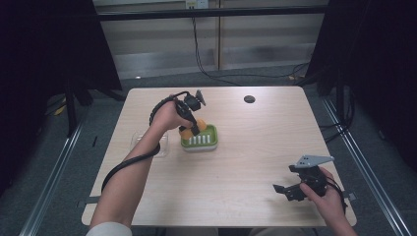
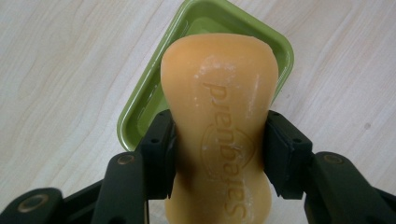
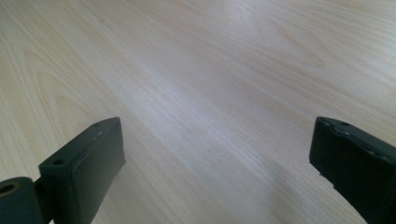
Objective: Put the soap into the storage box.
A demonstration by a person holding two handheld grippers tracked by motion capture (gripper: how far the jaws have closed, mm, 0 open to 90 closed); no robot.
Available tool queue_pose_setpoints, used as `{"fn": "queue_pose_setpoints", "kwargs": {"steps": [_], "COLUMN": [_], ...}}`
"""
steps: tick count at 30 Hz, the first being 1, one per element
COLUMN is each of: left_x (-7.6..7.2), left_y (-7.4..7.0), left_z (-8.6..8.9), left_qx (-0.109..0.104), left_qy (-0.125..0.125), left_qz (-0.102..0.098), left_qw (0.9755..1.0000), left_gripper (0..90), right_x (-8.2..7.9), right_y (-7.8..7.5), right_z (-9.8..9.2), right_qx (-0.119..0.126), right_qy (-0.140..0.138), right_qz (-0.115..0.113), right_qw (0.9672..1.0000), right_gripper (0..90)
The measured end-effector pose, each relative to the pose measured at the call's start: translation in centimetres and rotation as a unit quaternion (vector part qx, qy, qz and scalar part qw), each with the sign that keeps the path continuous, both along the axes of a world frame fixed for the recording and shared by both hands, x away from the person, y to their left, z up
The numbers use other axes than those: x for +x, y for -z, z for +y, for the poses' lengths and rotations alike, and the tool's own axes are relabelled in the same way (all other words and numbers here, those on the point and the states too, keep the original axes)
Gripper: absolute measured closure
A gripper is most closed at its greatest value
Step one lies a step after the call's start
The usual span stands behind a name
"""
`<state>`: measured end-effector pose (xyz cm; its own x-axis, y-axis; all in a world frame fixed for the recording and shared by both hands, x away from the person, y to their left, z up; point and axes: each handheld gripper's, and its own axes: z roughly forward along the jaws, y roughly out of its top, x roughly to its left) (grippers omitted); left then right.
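Your left tool (image 2: 219, 154) is pinching an orange, waisted bar of soap with a stamped logo (image 2: 219, 126). In the left gripper view both black pads (image 2: 159, 154) press against the narrow middle of the bar, one on each side, and the bar stands between them with its rounded end pointing away from the camera. The soap fills the whole gap, so the jaws are only as wide as the bar's waist.

Right behind the soap lies a green plastic soap dish with rounded corners (image 2: 140, 107). The bar's far end overlaps the dish's hollow; whether the soap touches the dish floor you cannot tell from these pictures. In the high view your left tool (image 1: 193, 129) points down at that same dish (image 1: 210, 140), which sits on a white base near the middle of the pale wooden desk (image 1: 255, 147), with slots along its near side. The orange soap (image 1: 186, 132) shows at the dish's left end, under your hand.

A clear plastic piece (image 1: 140, 140) lies flat on the desk just left of your forearm. A small dark round disc (image 1: 249, 99) sits near the far edge.

Your right tool (image 1: 284, 191) rests low over the near right corner of the desk, well apart from the dish. Its jaws are spread wide, with bare wood (image 3: 210, 93) between them and nothing held.
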<state>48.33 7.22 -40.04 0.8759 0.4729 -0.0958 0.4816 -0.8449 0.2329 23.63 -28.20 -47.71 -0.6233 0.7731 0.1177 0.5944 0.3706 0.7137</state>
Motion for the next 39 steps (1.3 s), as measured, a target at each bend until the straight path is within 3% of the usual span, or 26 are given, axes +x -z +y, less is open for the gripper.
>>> {"fn": "queue_pose_setpoints", "kwargs": {"steps": [5, 9, 10, 14, 21, 25, 34, 39], "left_x": [0.3, 0.3, 0.4, 0.5, 0.7, 0.7, 0.9, 0.7], "left_y": [-0.1, 0.1, 0.1, 0.2, 0.4, 0.6, 1.0, 1.3], "left_z": [0.0, -0.2, -0.2, -0.2, -0.6, -0.7, -1.1, -1.4], "left_qx": [0.015, 0.011, 0.013, 0.024, 0.019, 0.022, 0.025, 0.018], "left_qy": [0.022, 0.019, 0.021, 0.032, 0.028, 0.034, 0.056, 0.047], "left_qz": [0.002, -0.002, 0.005, 0.0, 0.006, -0.005, -0.007, -0.009], "left_qw": [0.9996, 0.9998, 0.9997, 0.9992, 0.9994, 0.9992, 0.9981, 0.9987], "left_gripper": [50.2, 50.2, 50.2, 50.2, 50.2, 50.1, 50.1, 50.1], "right_x": [0.0, 0.0, 0.0, 0.1, 0.0, 0.0, 0.0, 0.0], "right_y": [0.0, 0.0, 0.0, 0.1, 0.0, 0.0, -0.1, -0.1], "right_z": [0.0, 0.0, 0.0, -0.1, -0.2, 0.0, -0.1, 0.0], "right_qx": [0.0, 0.0, -0.001, -0.001, 0.002, 0.001, 0.002, 0.001], "right_qy": [0.002, 0.0, 0.0, 0.002, 0.003, 0.0, 0.003, -0.001], "right_qz": [0.0, -0.001, -0.001, 0.0, 0.001, 0.0, -0.001, -0.002], "right_qw": [1.0, 1.0, 1.0, 1.0, 1.0, 1.0, 1.0, 1.0], "right_gripper": [3.3, 3.3, 3.3, 3.3, 3.3, 3.3, 3.3, 3.3]}}
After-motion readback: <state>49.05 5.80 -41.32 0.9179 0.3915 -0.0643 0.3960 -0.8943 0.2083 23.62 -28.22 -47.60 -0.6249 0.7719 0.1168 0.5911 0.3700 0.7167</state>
